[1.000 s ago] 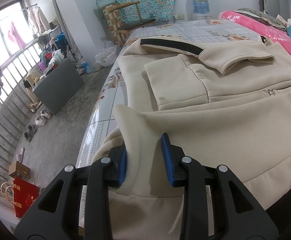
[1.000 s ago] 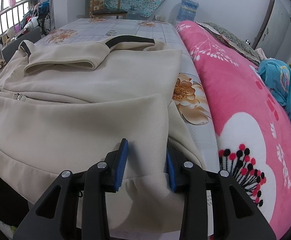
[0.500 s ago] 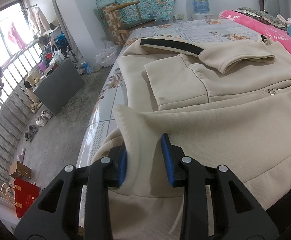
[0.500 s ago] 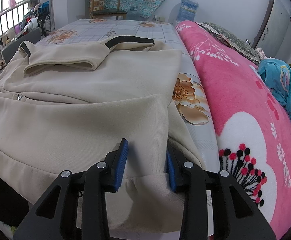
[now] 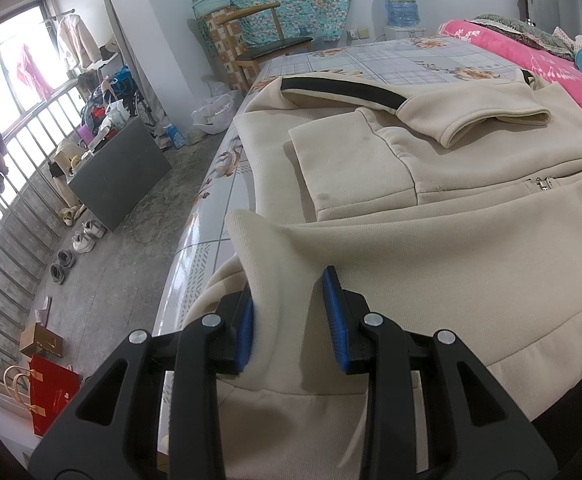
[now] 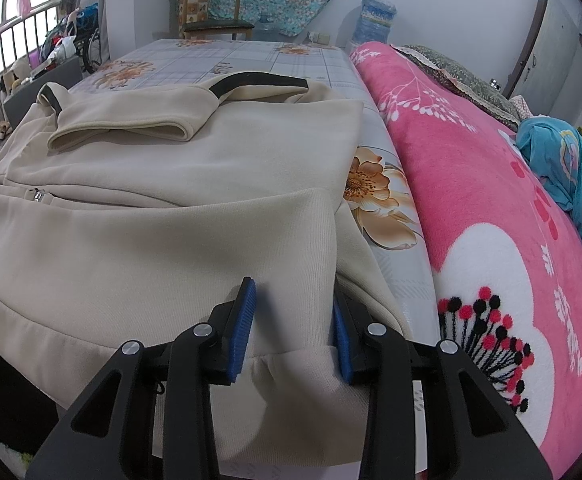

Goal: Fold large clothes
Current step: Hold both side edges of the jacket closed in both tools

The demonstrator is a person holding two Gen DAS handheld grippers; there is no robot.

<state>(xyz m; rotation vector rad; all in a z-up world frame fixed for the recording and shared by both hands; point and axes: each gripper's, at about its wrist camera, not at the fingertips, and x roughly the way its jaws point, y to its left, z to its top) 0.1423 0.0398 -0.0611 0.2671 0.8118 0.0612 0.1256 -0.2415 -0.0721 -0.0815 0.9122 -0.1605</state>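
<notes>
A large beige zip jacket lies on the bed, its black-striped sleeves folded across the chest. Its lower part is doubled up over the body, with the ribbed hem edge lying just below the zip pull. In the left wrist view my left gripper is shut on the hem's left corner, and cloth fills the gap between the blue pads. In the right wrist view the jacket spreads to the left, and my right gripper is shut on the hem's right corner, near the bed's front edge.
The floral bed sheet stretches beyond the jacket. A pink blanket with a blue bundle lies along the right. Left of the bed, the floor holds a grey cabinet, shoes and a red bag. A wooden chair stands at the far end.
</notes>
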